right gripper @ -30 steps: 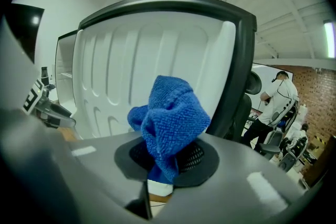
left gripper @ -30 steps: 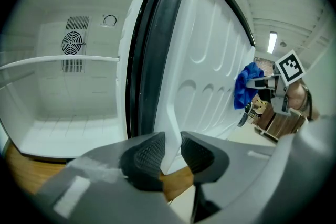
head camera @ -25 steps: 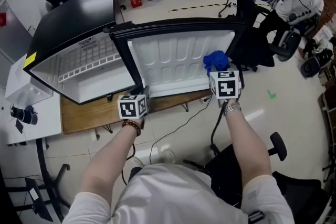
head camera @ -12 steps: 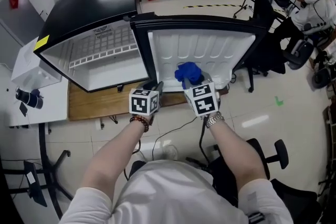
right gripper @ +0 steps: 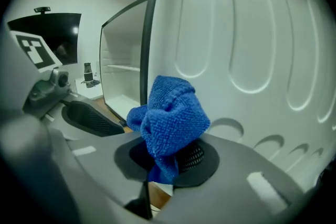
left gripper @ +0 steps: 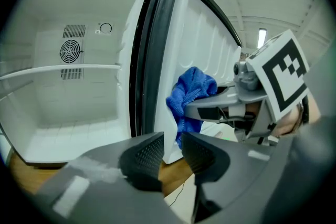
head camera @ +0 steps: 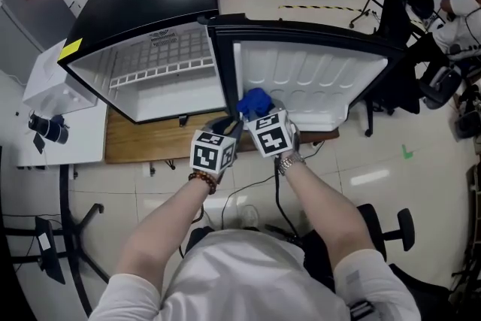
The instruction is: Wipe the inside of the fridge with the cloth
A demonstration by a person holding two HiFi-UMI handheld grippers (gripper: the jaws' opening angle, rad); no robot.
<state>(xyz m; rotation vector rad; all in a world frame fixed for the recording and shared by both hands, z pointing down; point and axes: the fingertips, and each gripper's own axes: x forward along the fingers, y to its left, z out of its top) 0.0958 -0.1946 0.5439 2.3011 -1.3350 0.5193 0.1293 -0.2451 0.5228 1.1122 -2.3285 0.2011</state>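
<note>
The small fridge stands open, its white interior (head camera: 161,86) with a wire shelf on the left and its door's moulded inner liner (head camera: 308,83) on the right. My right gripper (head camera: 255,113) is shut on a bunched blue cloth (head camera: 254,102), held by the liner's lower edge near the hinge. The right gripper view shows the cloth (right gripper: 170,118) standing up from the jaws in front of the liner (right gripper: 247,44). My left gripper (head camera: 229,125) hovers just left of it, by the door's hinge edge. Its jaws have just been opening, and the gripper (left gripper: 170,147) has nothing between them.
The fridge rests on a wooden board (head camera: 150,146). A white table (head camera: 60,139) with a black device stands at the left. A cable (head camera: 248,192) runs over the tiled floor. An office chair (head camera: 391,229) is behind me at the right; a seated person (head camera: 458,19) is at the far right.
My right gripper has carried the blue cloth leftward and down along the door liner, ending beside the left gripper. The left gripper has stayed about where it was.
</note>
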